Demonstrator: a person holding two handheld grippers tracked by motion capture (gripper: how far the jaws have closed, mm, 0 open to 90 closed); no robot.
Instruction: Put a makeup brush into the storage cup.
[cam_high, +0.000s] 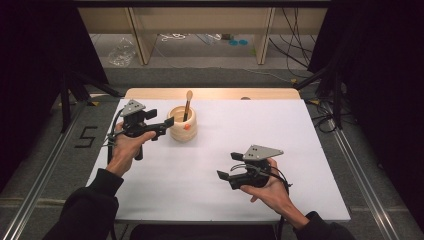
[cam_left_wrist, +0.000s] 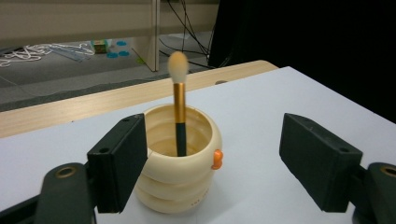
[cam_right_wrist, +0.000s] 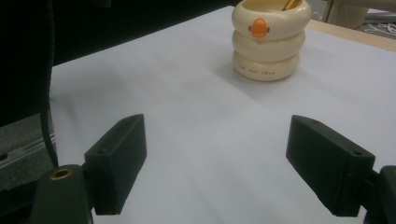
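The left tool (cam_high: 162, 126) is hovering level with jaws wide, just beside the cream holder (cam_high: 182, 124) that is carrying a brush (cam_high: 187, 104) at the counter's (cam_high: 280, 130) far side; the right tool (cam_high: 227, 170) is resting wide and empty, well apart.

One ribbed cream holder (cam_high: 182, 125), one makeup brush (cam_high: 187, 104), two claws (cam_high: 167, 123) (cam_high: 226, 166)

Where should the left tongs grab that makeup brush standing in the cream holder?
Probably on the gold ferrule of the brush, just above the holder rim, coming from the side: the stem leans only slightly, and the soft tip would crush. The left tongs stand open, facing it.
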